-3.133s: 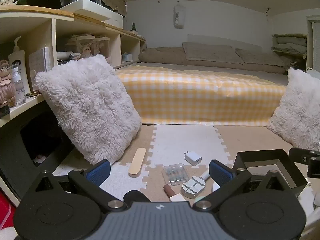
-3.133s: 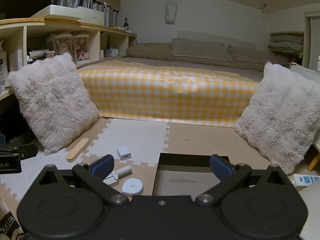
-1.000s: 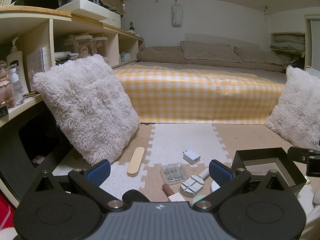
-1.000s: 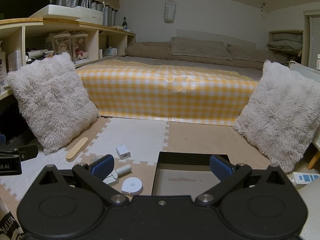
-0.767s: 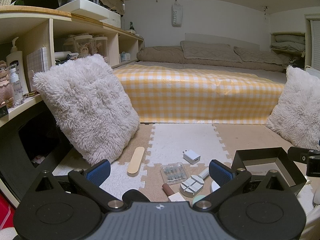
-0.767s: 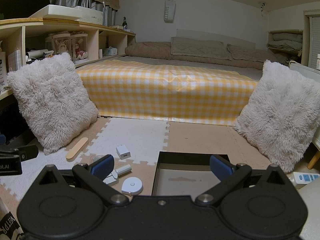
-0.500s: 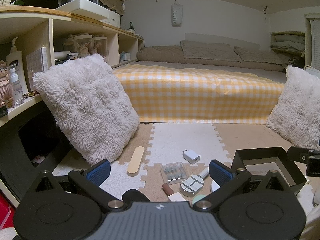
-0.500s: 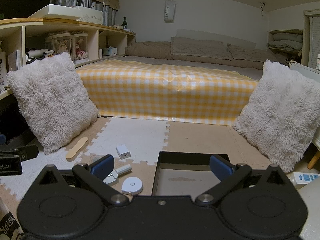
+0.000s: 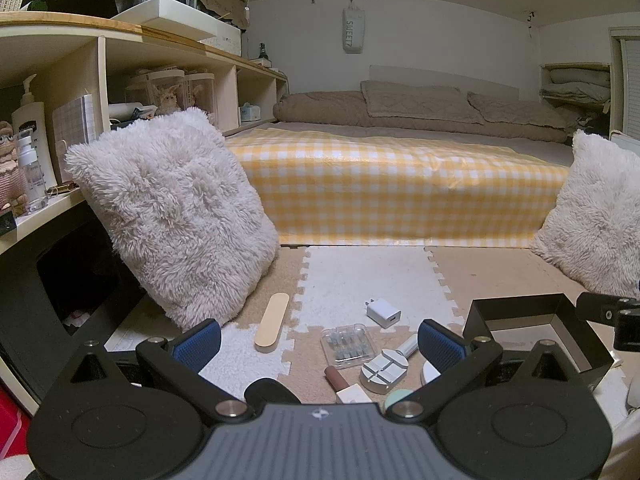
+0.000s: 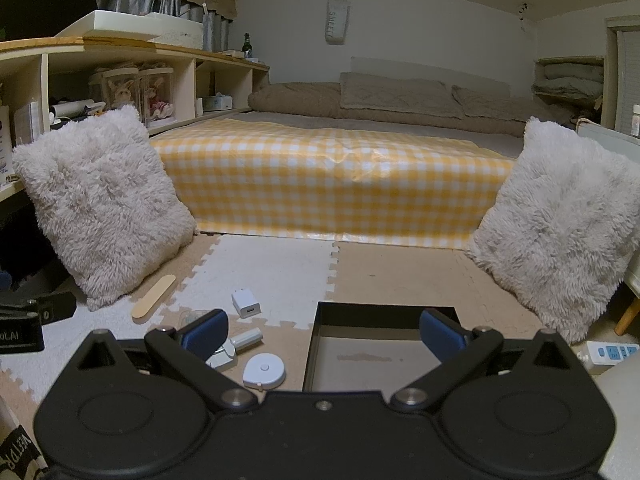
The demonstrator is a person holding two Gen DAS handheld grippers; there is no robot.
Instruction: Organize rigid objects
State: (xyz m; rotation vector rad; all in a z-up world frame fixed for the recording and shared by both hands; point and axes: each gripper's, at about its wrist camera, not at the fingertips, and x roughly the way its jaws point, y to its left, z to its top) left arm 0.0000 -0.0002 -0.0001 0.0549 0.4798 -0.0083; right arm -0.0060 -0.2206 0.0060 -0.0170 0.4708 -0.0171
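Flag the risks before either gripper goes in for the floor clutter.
1. The clear case, round metal tool and brown tube lie tightly clustered; the open left gripper could nudge neighbours.
2. The wooden stick lies flat on the mat, so pads may slip.
3. The black box has upright walls; the open right gripper could clip its rim.

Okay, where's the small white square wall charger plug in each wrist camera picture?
Left wrist: the small white square wall charger plug lies low and right of centre, on the white foam mat tile.
Right wrist: charger lies lower left, left of the black open box.
Shared landmark: the flat wooden stick, left of the charger in both.
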